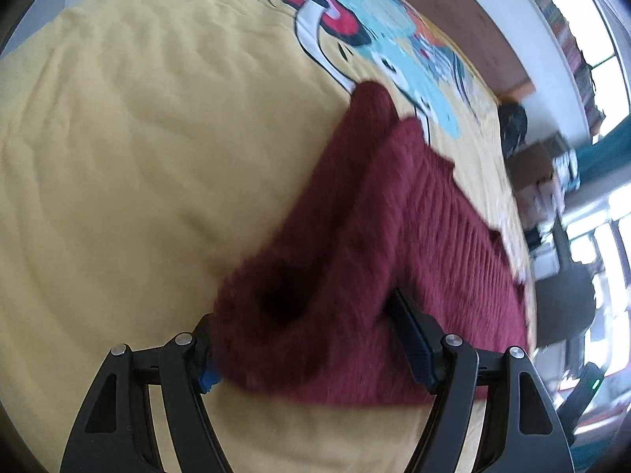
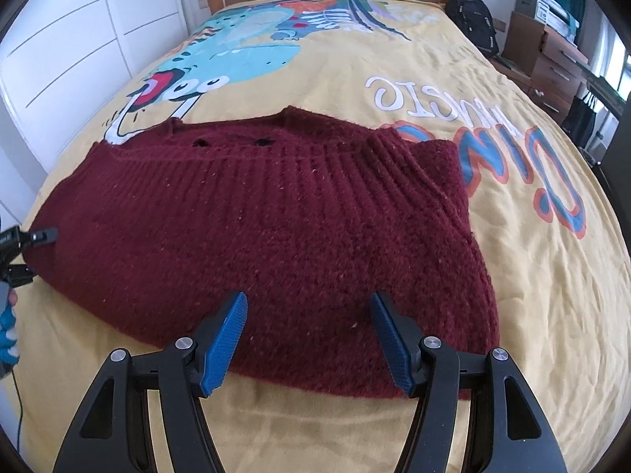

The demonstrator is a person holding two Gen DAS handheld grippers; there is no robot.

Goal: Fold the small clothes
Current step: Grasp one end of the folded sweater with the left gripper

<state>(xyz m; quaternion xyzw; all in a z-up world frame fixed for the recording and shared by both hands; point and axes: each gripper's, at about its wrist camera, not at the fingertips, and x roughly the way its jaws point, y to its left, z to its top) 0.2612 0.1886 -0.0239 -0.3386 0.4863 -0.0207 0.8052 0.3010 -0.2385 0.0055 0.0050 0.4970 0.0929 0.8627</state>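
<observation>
At the left edge of the right wrist view, the left tongs [image 2: 33, 250] straddle the end of the maroon sweater [image 2: 276, 228] with jaws apart, not pinching. The sweater lies across the middle of the yellow bed cover [image 2: 532, 315], apparently folded once. Lower centre, the right tongs [image 2: 307, 335] hover open over its near hem; further folds remain.
</observation>
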